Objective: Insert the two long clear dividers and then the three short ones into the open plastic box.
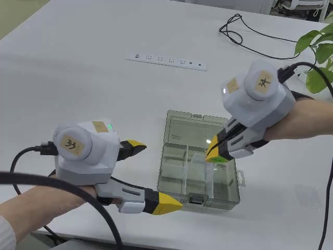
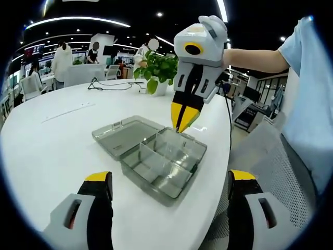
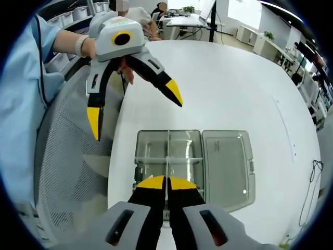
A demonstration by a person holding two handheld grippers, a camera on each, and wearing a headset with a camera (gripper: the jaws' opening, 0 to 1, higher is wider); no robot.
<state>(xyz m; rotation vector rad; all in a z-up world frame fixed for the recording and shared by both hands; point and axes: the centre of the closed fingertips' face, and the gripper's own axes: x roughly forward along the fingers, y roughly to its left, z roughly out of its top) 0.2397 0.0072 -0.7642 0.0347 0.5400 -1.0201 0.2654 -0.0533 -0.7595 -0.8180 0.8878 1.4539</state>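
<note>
Right tool [image 1: 211,155] clamps the thin clear plastic divider [image 1: 200,164] over the open smoky-grey plastic box [image 1: 177,188] at lower centre, left tool [image 1: 158,174] agape: miss the slots and it jams crooked.

Left claw [image 2: 169,177] spread wide; right claw [image 2: 181,123] pinched, tips down at open box [image 2: 156,156] on worktop [image 2: 57,140].

I'm looking over a white table [image 1: 78,62] in the head view. At twelve o'clock a white power strip [image 1: 166,61] is lying flat on it, and at one o'clock a black cable [image 1: 250,44] is looping across the tabletop. Green plant [image 1: 325,53] leaves are poking in at two o'clock. In the left gripper view, people [image 2: 61,60] are showing far off at ten o'clock, and ceiling light strips [image 2: 78,21] are glowing overhead.
</note>
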